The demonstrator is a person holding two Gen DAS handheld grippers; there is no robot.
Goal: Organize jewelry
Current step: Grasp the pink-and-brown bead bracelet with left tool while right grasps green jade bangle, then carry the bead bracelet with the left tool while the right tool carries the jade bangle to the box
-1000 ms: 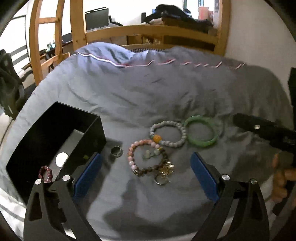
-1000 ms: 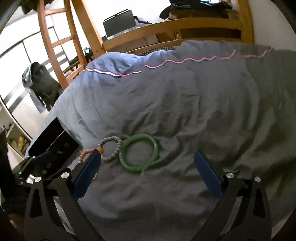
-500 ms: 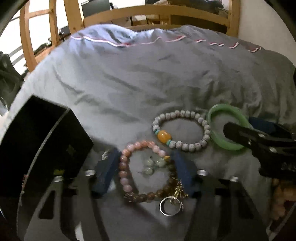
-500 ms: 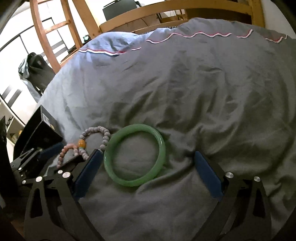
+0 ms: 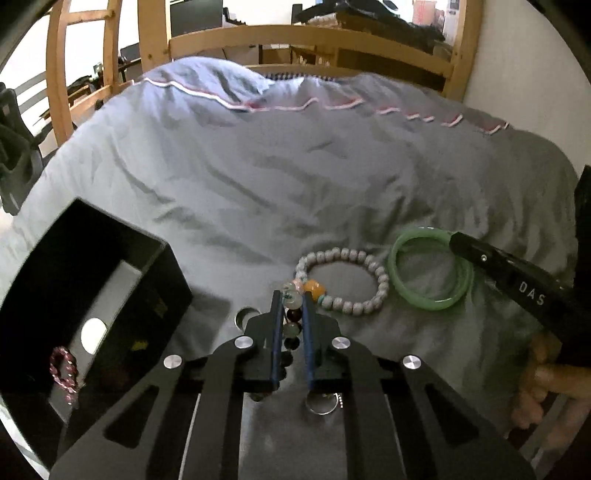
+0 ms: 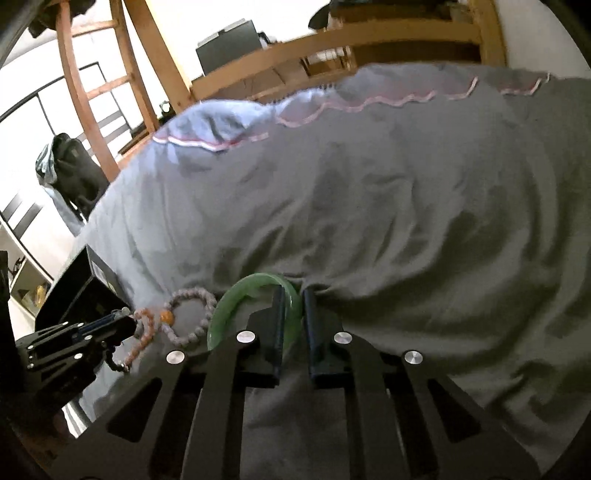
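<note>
My left gripper (image 5: 291, 297) points down at the bed. Its jaws are closing, and the pads pinch the pink and brown bead bracelet (image 5: 292, 314) between them. A grey bead bracelet (image 5: 382, 284) with an orange bead lies just to the right. Beside it lies the green bangle (image 5: 432, 304). My right gripper (image 6: 292, 295) has its jaws closing on the far rim of that green bangle (image 6: 227, 308), and the pads squeeze it. From the right wrist view, the left gripper (image 6: 123, 319) holds the pink bracelet (image 6: 142, 339) at the left.
An open black box (image 5: 122, 225) stands at the left on the grey duvet (image 5: 258, 166), with a dark red bracelet (image 5: 64, 373) inside. A silver ring (image 5: 321, 404) lies under my left gripper. A person's hand (image 5: 546, 384) holds the right gripper. A wooden bed frame (image 5: 314, 35) runs behind.
Both grippers went from wide open to closed. The left one moved forward onto the pink and brown bracelet, and the right one came down onto the green bangle.
</note>
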